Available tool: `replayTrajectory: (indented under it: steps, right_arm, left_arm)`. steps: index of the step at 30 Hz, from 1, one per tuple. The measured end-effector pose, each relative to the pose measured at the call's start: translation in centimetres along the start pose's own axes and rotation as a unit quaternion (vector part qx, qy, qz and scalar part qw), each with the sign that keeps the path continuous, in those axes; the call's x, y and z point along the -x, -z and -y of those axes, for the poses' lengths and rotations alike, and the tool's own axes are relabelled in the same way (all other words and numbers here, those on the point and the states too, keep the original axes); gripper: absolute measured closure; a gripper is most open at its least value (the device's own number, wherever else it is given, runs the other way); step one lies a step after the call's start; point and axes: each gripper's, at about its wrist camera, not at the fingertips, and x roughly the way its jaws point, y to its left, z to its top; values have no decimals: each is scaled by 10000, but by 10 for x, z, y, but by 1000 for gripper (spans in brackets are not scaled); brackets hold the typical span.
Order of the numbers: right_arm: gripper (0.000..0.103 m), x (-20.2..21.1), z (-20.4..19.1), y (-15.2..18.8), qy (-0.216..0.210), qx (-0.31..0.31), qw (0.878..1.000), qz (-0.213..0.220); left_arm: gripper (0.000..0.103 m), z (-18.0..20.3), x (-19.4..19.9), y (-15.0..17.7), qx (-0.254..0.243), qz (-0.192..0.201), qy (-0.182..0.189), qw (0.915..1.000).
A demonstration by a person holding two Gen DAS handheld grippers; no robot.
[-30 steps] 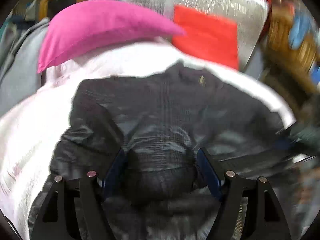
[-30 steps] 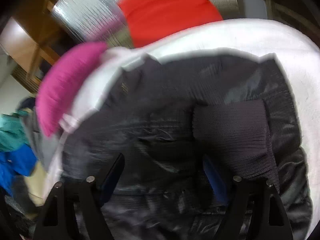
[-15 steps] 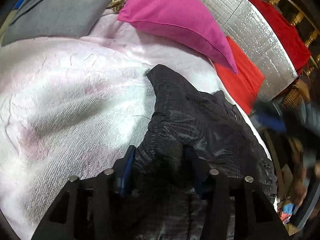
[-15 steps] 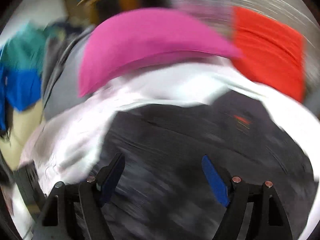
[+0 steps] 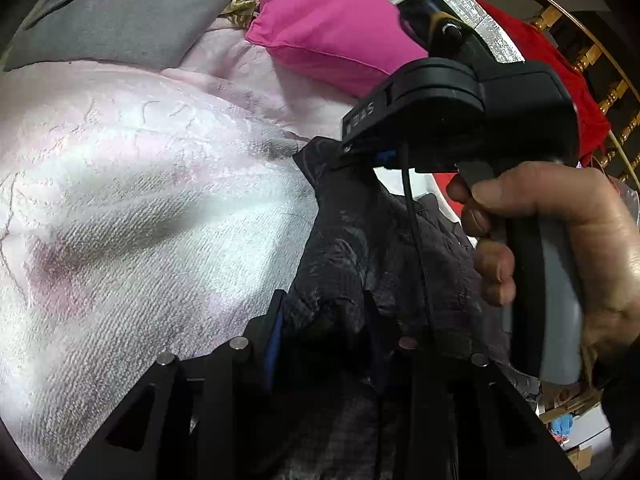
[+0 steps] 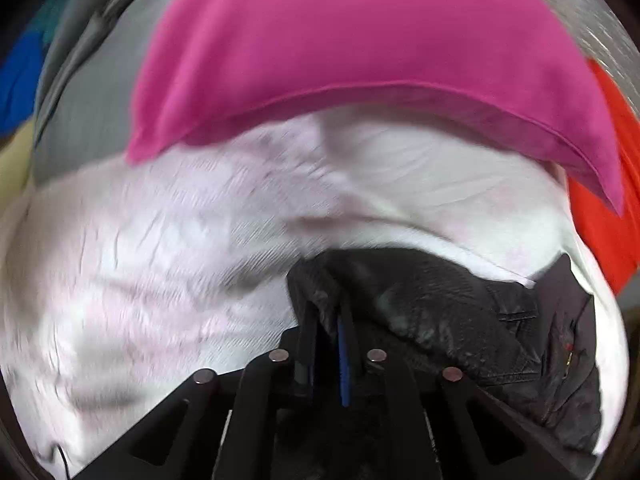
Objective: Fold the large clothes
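A: Gripping the dark jacket point(image 5: 352, 248) at two spots, is that how you read it? It lies on the pale pink blanket point(image 5: 132, 208) over the bed, bunched toward the right side of the left view.

B: Yes. The right tool point(image 6: 326, 332) has just snapped closed, and a corner of the jacket's edge is pinched between its pads. The left tool point(image 5: 320, 320) has been closing too, with a thick fold of the jacket between its fingers; the pads look pressed into the fabric.

A: What could go wrong?

B: The right tool holds only a thin bit of the edge. The fabric looks shiny and slick, so I'd judge a quick pull could slide it out. The left one has a fat bunch, maybe more than one layer, which could drag a hidden layer along and spoil the fold.

A: Anything else?

B: The right tool's black cable point(image 5: 412, 216) hangs across the jacket in the left view and might snag. The blanket could also ruck up if the jacket is dragged, not lifted.

A: Counts?

B: One jacket, two tools, one hand point(image 5: 568, 248) in view on the right tool's handle, one blanket, one pink pillow point(image 6: 360, 60), one grey cloth point(image 5: 112, 20) beyond it, and red fabric point(image 6: 612, 220) at the edge; I can't tell if that's one piece or two
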Motion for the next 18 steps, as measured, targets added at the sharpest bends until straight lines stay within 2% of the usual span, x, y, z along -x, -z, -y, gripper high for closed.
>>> replayTrajectory:
  steps: [4,6,8,9,10,13,16,18]
  right_arm:
    - [94,-11,0,0,-65,-200,9998,34]
    - [86,-16,6,-2,-349,-393,9986,78]
    - [61,-2,17,5,-633,-672,9950,373]
    - [34,14,27,16,-827,-979,9896,660]
    - [29,27,35,27,-1000,-1179,9840,882]
    - [29,72,64,82,-1646,-1749,9604,1412]
    - [29,101,100,148,-1814,-2261,9434,1609]
    - [29,111,132,188,-1714,-2606,9359,1639]
  left_arm:
    - [69,0,2,1,5,-5,-18,10000]
    - [68,0,0,-1,5,-12,-23,10000]
    - [68,0,0,-2,-1,-10,-34,10000]
    - [68,0,0,-2,5,-11,-30,10000]
    - [68,0,0,-2,6,-11,-30,10000]
    - [68,1,0,-1,6,-6,-36,10000]
    - [67,3,0,0,0,-4,-57,10000]
    - [67,3,-1,-1,-6,-6,-75,10000]
